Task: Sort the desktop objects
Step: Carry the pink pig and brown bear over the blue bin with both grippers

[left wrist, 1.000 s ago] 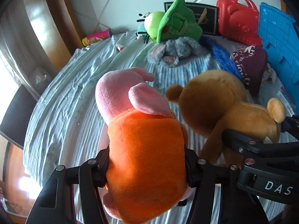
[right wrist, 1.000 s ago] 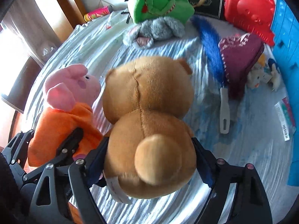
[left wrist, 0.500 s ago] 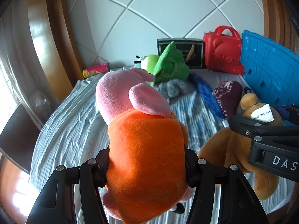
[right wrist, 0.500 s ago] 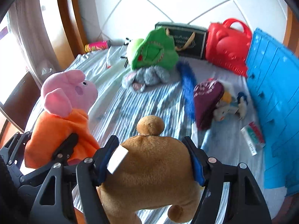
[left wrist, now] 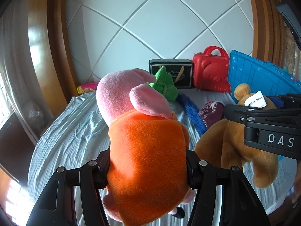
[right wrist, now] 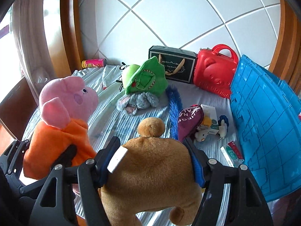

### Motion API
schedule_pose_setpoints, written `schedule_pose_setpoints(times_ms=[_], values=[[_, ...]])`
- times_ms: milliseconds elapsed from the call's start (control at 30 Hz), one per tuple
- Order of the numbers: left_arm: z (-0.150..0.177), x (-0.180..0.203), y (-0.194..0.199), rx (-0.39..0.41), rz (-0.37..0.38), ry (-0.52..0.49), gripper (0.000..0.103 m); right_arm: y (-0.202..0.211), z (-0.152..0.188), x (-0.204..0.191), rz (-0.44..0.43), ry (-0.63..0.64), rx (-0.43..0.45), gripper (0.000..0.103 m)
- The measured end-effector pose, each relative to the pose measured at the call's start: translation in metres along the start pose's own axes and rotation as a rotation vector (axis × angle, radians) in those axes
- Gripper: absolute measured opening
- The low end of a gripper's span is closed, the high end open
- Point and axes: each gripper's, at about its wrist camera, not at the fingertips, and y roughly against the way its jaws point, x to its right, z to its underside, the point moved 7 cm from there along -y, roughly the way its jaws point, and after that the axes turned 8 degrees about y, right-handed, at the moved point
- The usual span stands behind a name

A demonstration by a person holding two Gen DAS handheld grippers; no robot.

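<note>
My left gripper (left wrist: 148, 167) is shut on a pink pig plush in an orange dress (left wrist: 144, 150) and holds it upright above the cloth-covered table (left wrist: 71, 131). The pig also shows in the right wrist view (right wrist: 62, 124). My right gripper (right wrist: 150, 163) is shut on a brown teddy bear (right wrist: 154, 171), lifted off the table; the bear hangs at the right in the left wrist view (left wrist: 237, 139). The two plushes hang side by side, pig on the left.
A blue crate (right wrist: 267, 128) stands along the right. At the back are a red case (right wrist: 214, 71), a black box (right wrist: 173, 64), a green plush (right wrist: 144, 79) over a grey plush (right wrist: 137, 101), a blue brush (right wrist: 175, 103), a maroon pouch (right wrist: 190, 120), small items and a can (right wrist: 94, 63).
Both grippers have risen and tilted up with their plushes. The bear has swung from lying over the table to hanging, bottom up, in the right gripper.
</note>
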Motion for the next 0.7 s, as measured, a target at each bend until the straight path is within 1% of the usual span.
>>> schedule_pose_setpoints(times_ms=[167,300,433,567,633,667,700], values=[[-0.02,0.016,0.009,0.042,0.021,0.001,0.058,0.017,-0.013,0.014,0.026,0.001,0.039,0.068],[-0.043,0.04,0.017,0.087,0.045,-0.004,0.058,0.036,-0.03,0.04,0.06,0.0,0.09,0.068],[-0.067,0.08,0.024,0.13,0.073,-0.012,0.058,0.059,-0.048,0.075,0.098,-0.002,0.157,0.068],[-0.1,0.143,0.032,0.198,0.111,-0.021,0.058,0.084,-0.06,0.135,0.148,-0.017,0.236,0.066],[-0.119,0.181,0.037,0.24,0.129,-0.024,0.058,0.101,-0.066,0.177,0.182,-0.026,0.28,0.063],[-0.13,0.204,0.039,0.26,0.14,-0.022,0.058,0.109,-0.069,0.199,0.2,-0.031,0.302,0.059],[-0.141,0.227,0.041,0.28,0.152,-0.019,0.058,0.12,-0.071,0.225,0.222,-0.035,0.327,0.045]])
